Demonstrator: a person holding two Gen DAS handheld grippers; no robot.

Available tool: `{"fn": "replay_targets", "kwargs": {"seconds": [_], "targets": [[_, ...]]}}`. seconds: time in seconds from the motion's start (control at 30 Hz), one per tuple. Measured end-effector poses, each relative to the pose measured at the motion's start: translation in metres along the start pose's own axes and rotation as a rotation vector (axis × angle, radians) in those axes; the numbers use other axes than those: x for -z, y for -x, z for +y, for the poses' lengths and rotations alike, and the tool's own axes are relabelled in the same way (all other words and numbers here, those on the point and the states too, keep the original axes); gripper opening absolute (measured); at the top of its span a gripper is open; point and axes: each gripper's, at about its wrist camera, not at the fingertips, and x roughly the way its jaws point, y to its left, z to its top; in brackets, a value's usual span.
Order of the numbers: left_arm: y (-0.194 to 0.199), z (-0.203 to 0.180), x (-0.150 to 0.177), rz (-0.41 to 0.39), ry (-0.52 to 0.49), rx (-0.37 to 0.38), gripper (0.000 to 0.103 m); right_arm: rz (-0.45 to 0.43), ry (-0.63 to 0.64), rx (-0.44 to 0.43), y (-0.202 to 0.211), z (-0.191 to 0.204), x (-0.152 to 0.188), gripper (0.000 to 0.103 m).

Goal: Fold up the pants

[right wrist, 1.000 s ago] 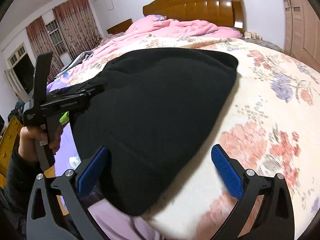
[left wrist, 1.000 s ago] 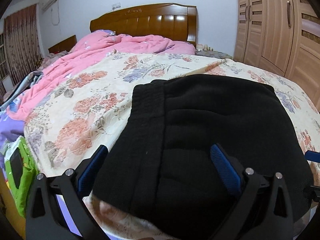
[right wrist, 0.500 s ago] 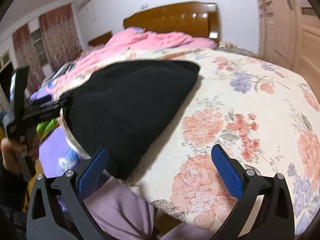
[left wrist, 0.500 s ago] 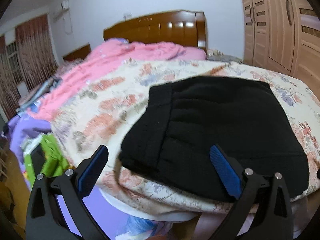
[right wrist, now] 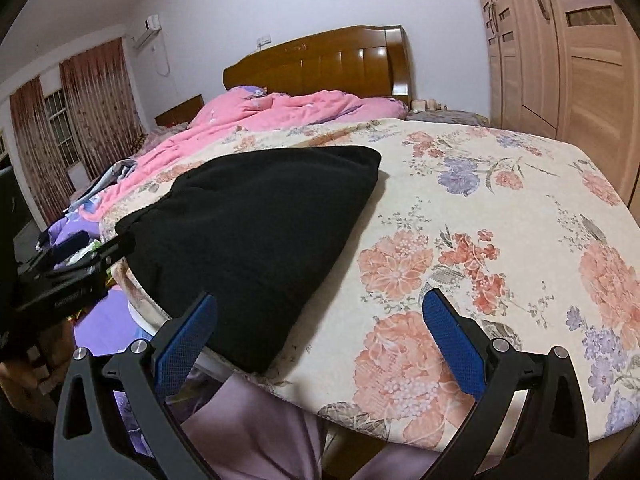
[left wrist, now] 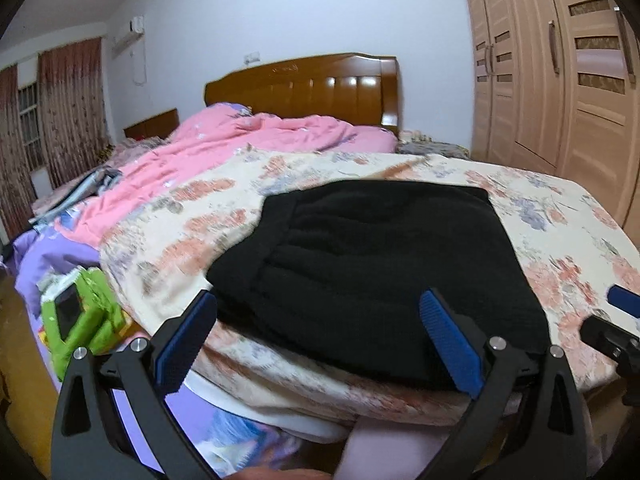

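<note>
The black pants lie folded in a compact rectangle on the floral bedspread, near the bed's front edge, waistband to the left. They also show in the right wrist view. My left gripper is open and empty, held just off the front edge of the pants. My right gripper is open and empty, hovering at the pants' right front corner over the floral bedspread. The left gripper shows at the left of the right wrist view.
A pink quilt is bunched toward the wooden headboard. A wardrobe stands on the right. A green object and purple bedding lie left of the bed's front corner.
Both grippers have pulled back from the pants toward the bed's front edge. The folded pants have stayed in place.
</note>
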Motion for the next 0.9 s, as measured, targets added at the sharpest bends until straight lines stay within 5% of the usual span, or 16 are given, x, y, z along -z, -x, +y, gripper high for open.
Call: {"fn": "replay_targets", "kwargs": {"seconds": [0.9], "targets": [[-0.005,-0.010,0.023,0.040,-0.036,0.005,0.101,0.029,0.039,-0.007,-0.005,0.012,0.006,0.099]]}}
